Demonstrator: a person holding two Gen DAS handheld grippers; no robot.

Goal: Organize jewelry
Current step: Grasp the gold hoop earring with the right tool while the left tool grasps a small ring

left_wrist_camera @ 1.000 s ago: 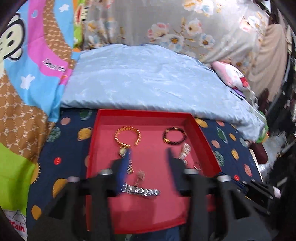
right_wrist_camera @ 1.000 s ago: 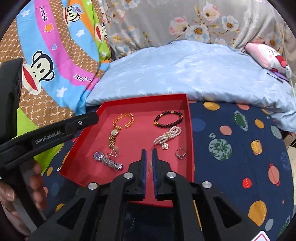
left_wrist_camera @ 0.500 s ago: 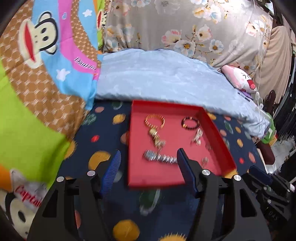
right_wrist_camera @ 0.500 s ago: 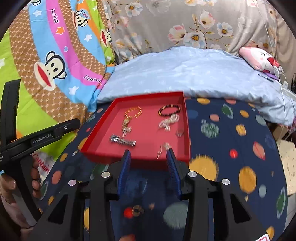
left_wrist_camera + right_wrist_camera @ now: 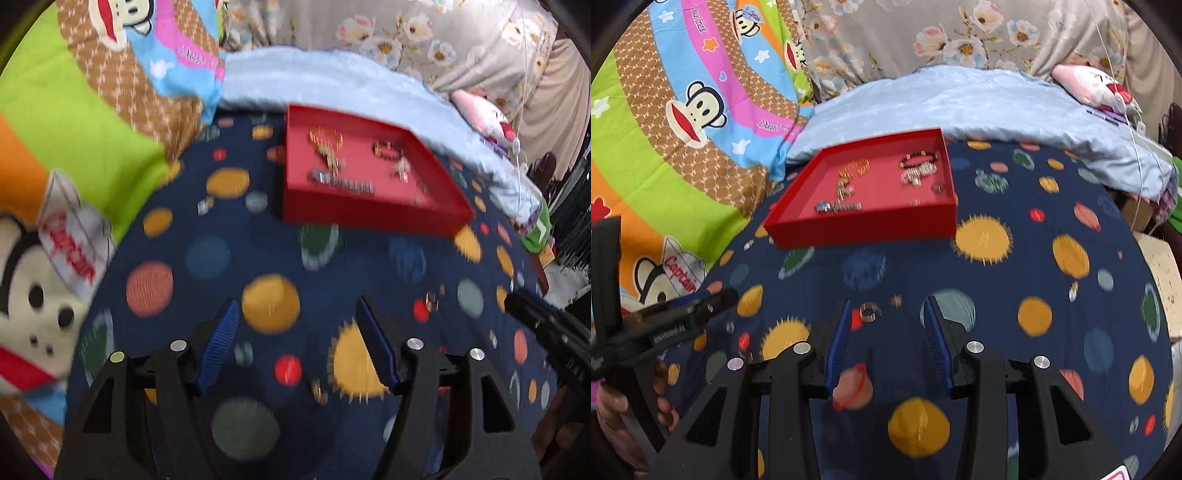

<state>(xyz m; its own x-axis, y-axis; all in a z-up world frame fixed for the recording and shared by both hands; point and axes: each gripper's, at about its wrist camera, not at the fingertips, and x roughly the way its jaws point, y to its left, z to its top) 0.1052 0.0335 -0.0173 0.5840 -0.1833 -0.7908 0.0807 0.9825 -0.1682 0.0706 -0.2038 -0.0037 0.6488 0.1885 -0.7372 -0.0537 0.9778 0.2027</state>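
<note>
Jaws of my left gripper (image 5: 297, 339) are opening on nothing and my right gripper (image 5: 884, 326) gapes empty, both pulled back from the red tray (image 5: 864, 230), so a ring (image 5: 868, 311) before it comes next.

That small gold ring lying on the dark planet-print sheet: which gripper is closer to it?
Right. The small gold ring lies just beyond the right gripper fingertips; the left gripper sits further off to the side.

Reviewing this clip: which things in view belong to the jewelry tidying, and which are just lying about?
Belongs to the job:
- red tray
- gold bracelet, dark bead bracelet, watch in the tray
- loose ring on the planet-print sheet
- left gripper, jaws opening, nothing between
- right gripper, open

Lying about:
- monkey-print blanket
- blue pillow
- pink plush
</note>
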